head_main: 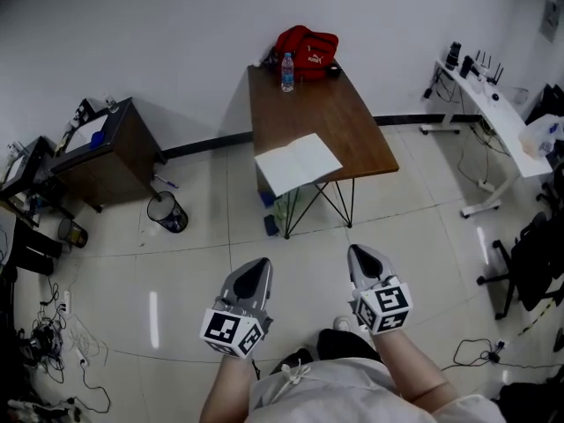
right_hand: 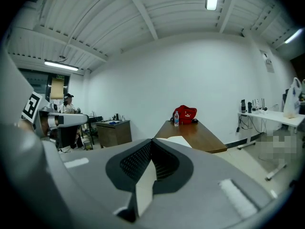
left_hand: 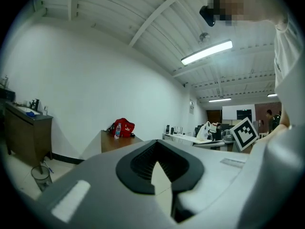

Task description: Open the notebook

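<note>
Head view first: we stand back on the tiled floor, and both grippers hang low, close to the body. The left gripper (head_main: 251, 276) and the right gripper (head_main: 366, 263) both show pinched to a point, with nothing carried. Straight ahead and well apart from them lies the notebook (head_main: 298, 163), a white slab on the near left corner of the brown desk (head_main: 339, 117). Its long axis runs left to right, the right end angled a little farther away. It sits roughly midway between the two gripper lines, so we judge neither hand clearly nearer. At the far end of the desk are a red bag (head_main: 307, 49) and a water bottle (head_main: 287, 71), well clear of the notebook.

Over to the left gripper view: the left gripper (left_hand: 159, 163) has its jaws together on nothing. The desk (left_hand: 114, 141) shows far off and left of the jaw line, with the bag (left_hand: 123, 127) on it. We can't pick out the notebook here.

Right gripper view now: the right gripper (right_hand: 151, 163) is closed too, and empty. The notebook (right_hand: 177, 140) peeks just over the jaw tops, dead ahead and slightly right. The desk (right_hand: 198, 135) stretches away behind it.

We reckon the coming move is a walk forward, then spreading a gripper at that near edge.
</note>
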